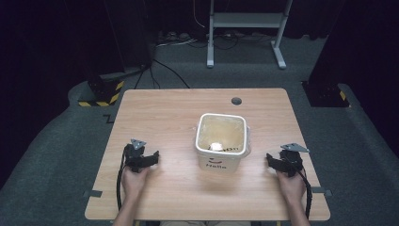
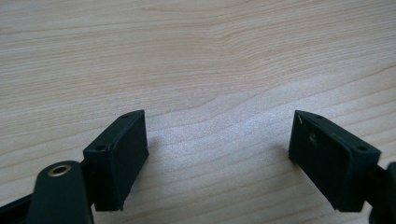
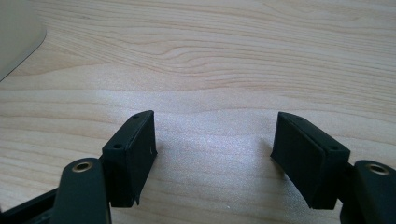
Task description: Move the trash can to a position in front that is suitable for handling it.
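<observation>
A white square bucket (image 1: pixel 221 141) with "Hello" printed on its front stands upright in the middle of the wooden table (image 1: pixel 179 113), and a small white object (image 1: pixel 215 146) lies inside it. My left gripper (image 1: pixel 151 158) rests on the table to the bucket's left, jaws wide apart with bare wood between them (image 2: pixel 217 135). To the right of the bucket my right gripper (image 1: pixel 272 160) also sits low over the table, open and holding nothing (image 3: pixel 212 135). The bucket's pale corner (image 3: pixel 16 32) shows at the upper left of the right gripper view.
A round cable hole (image 1: pixel 236 100) is set in the table near its far edge. Beyond the table stand a grey metal frame (image 1: pixel 244 28), floor cables and a yellow-and-black striped base (image 1: pixel 101 94) on dark carpet.
</observation>
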{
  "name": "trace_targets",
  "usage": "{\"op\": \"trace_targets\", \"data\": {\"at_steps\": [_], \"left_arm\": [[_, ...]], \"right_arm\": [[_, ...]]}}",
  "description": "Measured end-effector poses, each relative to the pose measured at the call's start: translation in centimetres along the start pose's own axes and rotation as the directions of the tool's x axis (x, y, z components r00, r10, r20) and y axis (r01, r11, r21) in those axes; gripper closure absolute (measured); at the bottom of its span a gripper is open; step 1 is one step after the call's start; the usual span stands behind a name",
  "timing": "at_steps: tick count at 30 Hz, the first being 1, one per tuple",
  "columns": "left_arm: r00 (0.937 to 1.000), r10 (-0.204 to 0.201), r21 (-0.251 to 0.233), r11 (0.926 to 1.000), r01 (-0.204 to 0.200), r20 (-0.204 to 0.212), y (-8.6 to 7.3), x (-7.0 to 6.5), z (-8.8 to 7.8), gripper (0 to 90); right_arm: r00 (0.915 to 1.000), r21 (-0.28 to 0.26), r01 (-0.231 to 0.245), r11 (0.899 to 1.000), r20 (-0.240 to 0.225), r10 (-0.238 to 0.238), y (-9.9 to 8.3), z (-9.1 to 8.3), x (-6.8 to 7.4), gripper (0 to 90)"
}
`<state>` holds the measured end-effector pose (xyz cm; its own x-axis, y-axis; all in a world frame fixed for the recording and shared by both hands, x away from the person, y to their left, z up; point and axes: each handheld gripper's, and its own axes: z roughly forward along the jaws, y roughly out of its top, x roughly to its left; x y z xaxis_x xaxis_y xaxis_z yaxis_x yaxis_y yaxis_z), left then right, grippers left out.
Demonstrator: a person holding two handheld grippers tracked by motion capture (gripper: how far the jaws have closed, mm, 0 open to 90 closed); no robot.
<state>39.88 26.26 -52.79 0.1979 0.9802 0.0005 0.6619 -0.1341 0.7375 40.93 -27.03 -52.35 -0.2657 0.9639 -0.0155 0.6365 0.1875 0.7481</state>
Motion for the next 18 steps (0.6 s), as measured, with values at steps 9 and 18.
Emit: {"op": "trace_targets", "data": {"at_steps": [9,18], "left_arm": [[0.9995,-0.030,0.002,0.9996,0.030,-0.014,0.1,-0.3,0.1,18.7],[0.9992,-0.039,0.004,0.9992,0.039,0.001,0.5,-1.5,0.5,15.5]], "right_arm": [[0.9998,0.000,-0.017,1.000,0.010,0.017,0.0,0.0,0.2,30.3],[0.9986,-0.007,-0.052,0.999,0.006,0.052,0.0,-0.1,0.5,27.9]]}}
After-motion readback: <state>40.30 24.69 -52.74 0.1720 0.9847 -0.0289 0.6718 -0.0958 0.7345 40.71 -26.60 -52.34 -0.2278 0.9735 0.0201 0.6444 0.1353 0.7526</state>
